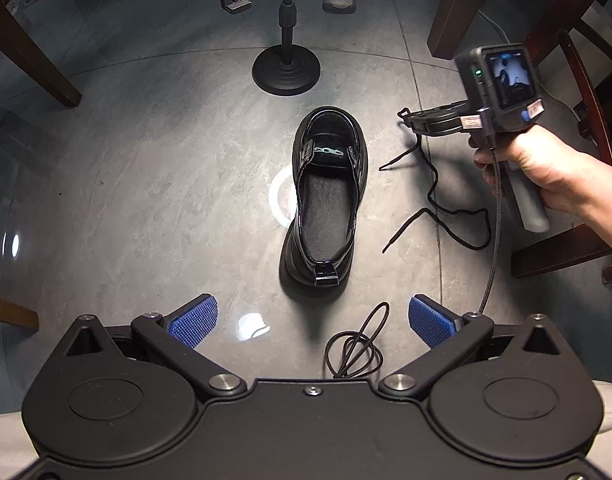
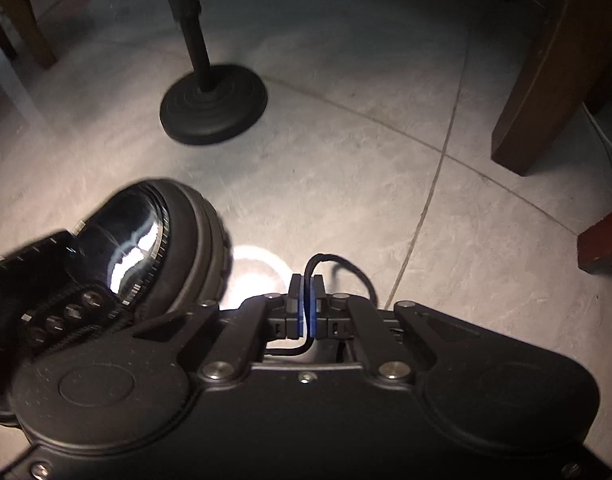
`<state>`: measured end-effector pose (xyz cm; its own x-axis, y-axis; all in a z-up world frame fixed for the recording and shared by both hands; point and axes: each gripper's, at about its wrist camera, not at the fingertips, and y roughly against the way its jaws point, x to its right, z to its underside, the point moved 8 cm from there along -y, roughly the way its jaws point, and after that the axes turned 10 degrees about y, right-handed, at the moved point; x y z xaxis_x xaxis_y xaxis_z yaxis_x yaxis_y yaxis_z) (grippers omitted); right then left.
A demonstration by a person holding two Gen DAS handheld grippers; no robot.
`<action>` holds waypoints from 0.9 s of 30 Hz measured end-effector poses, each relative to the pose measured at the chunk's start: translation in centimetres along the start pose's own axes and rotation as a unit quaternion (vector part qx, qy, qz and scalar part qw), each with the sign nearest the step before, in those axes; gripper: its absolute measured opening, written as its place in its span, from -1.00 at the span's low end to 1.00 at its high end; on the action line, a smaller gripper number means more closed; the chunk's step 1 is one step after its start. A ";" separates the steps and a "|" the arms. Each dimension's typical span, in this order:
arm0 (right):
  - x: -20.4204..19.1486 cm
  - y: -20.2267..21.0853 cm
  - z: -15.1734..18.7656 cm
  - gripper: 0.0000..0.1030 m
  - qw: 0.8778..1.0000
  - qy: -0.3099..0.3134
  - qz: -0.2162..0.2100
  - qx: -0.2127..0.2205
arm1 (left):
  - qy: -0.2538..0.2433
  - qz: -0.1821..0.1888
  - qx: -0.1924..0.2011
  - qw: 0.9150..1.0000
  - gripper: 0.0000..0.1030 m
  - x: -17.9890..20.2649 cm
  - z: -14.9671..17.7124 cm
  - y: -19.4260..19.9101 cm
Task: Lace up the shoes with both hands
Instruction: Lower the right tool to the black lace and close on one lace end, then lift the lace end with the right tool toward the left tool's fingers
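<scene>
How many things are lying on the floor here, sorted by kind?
Black shoe: 1
Black laces: 2, one held in the right claw and trailing on the floor, one coiled near the left claw
Round stand base: 1
Total: 4

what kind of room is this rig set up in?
Likely a home dining area: a glossy grey tiled floor, dark wooden chair legs around it, and a round-based stand behind the black shoe. It is floor-level work, not a bench.
</scene>
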<state>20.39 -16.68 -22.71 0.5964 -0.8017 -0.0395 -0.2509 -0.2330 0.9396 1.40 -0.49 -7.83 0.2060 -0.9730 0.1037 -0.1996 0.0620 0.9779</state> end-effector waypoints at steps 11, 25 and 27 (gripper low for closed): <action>-2.7 21.3 -1.6 -0.94 0.969 -0.217 -0.064 0.095 | 0.093 0.131 0.021 0.987 1.00 0.4 -1.2 2.7; -4.6 28.1 5.1 -0.94 0.864 -0.449 -0.154 0.168 | 0.178 0.275 0.045 0.944 0.82 1.0 -3.7 5.4; -4.8 27.8 5.4 -0.94 0.862 -0.451 -0.158 0.168 | 0.182 0.290 0.044 0.938 0.57 1.1 -3.8 5.6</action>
<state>6.46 -22.26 1.74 -0.1220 -0.7352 -0.6668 -0.4822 -0.5433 0.6873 4.12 -0.36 -1.55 0.3494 -0.6388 0.6855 -0.4540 0.5246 0.7202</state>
